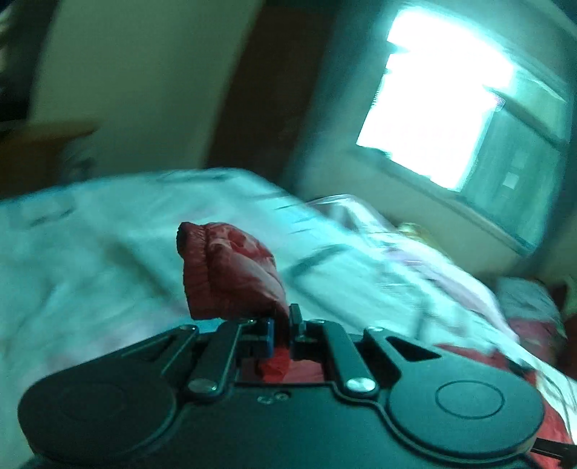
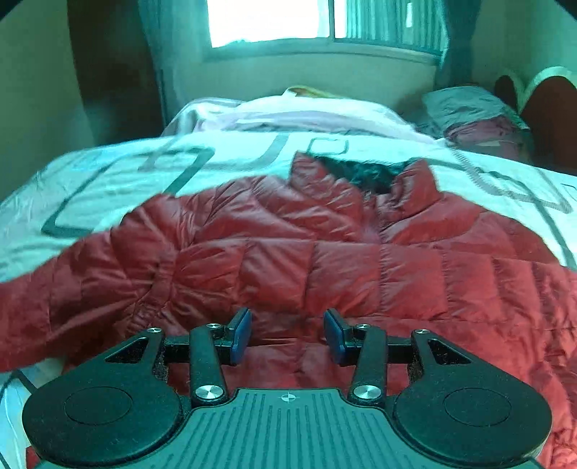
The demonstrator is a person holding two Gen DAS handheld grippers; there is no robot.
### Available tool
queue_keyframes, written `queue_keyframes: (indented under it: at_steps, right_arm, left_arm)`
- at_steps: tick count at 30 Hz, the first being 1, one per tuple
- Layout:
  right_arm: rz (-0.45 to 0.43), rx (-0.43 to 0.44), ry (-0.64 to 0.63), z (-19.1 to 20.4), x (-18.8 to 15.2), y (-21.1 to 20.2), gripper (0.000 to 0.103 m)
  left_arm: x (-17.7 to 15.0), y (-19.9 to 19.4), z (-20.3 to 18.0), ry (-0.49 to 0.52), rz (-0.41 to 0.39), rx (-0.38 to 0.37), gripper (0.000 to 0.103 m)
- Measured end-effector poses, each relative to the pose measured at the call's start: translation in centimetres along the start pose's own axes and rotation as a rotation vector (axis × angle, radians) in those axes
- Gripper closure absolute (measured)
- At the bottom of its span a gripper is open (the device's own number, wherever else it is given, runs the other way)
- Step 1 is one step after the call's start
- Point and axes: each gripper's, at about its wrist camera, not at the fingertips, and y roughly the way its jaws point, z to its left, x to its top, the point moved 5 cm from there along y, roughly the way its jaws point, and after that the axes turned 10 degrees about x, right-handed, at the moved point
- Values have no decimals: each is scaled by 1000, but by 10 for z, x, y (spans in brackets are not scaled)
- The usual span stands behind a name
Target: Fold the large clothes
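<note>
- 1 red quilted jacket point(image 2: 324, 252) is seen, spread across 1 bed point(image 2: 108, 169) covered by a pale sheet with grey outlined shapes.
- 2 grippers are counted, 1 per wrist view.
- The left gripper point(image 1: 283, 324) is clamped fully onto a bunched fold of the jacket; the ribbed cuff end point(image 1: 227, 267) is seen sticking up past the fingertips, lifted clear of the blurred bed behind it.
- The right gripper point(image 2: 287, 335) is held partly open, with nothing pinched between the blue pads point(image 2: 241, 333); it hangs just over the near edge of the jacket, and contact cannot be told.
- The jacket's collar point(image 2: 364, 173), with its dark lining, is pointed away from the right gripper toward 1 window point(image 2: 267, 21).
- 1 pile of folded cloth point(image 2: 476, 115) is seen at the far right of the bed, well apart from the jacket.
</note>
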Motion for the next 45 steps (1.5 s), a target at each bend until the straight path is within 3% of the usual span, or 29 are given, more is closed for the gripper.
queue_keyframes:
  at_steps: [4, 9, 14, 17, 22, 23, 24, 26, 29, 37, 38, 39, 40, 43, 44, 45]
  right_arm:
    - [-25, -22, 37, -21, -1, -21, 59]
    - [-53, -75, 81, -56, -8, -55, 59]
    - [-67, -125, 117, -91, -17, -81, 59]
    - [-61, -136, 141, -108, -21, -90, 59]
    - [-58, -93, 180, -117, -23, -96, 59]
    - [-60, -80, 185, -115, -21, -96, 58]
    - [-62, -70, 184, -113, -19, -95, 41]
    - [-105, -60, 160, -105, -16, -97, 0]
    - [-114, -15, 116, -87, -9, -93, 0]
    - [-14, 56, 94, -56, -8, -46, 1]
    - [0, 63, 97, -54, -8, -40, 12]
    - [26, 66, 97, -52, -10, -33, 38]
    - [49, 64, 99, -51, -11, -27, 50]
    - [61, 48, 83, -48, -12, -19, 60]
    - [57, 45, 71, -47, -11, -20, 84]
    - [51, 44, 66, -46, -9, -22, 85]
  left_arm:
    - [-4, -12, -85, 113, -21, -187, 97]
    - [-41, -21, -187, 259, 15, -390, 97]
    - [-101, -22, -257, 404, 101, -513, 97]
    - [-141, -17, -281, 505, 173, -540, 96]
    - [-185, -15, -280, 659, 240, -513, 66]
    - [-186, -16, -276, 666, 235, -505, 46]
    - [-184, -19, -274, 666, 221, -494, 32]
    - [-173, -25, -265, 667, 181, -473, 31]
    - [-159, -27, -248, 671, 150, -429, 31]
    - [-124, -21, -164, 625, 100, -191, 31]
    - [-124, -19, -156, 620, 107, -171, 31]
    - [-125, -16, -149, 615, 118, -148, 31]
    - [-127, -13, -141, 608, 133, -125, 31]
    - [-134, -5, -128, 602, 162, -81, 31]
    - [-137, -1, -127, 606, 171, -74, 31]
    - [-139, 1, -126, 604, 174, -69, 31]
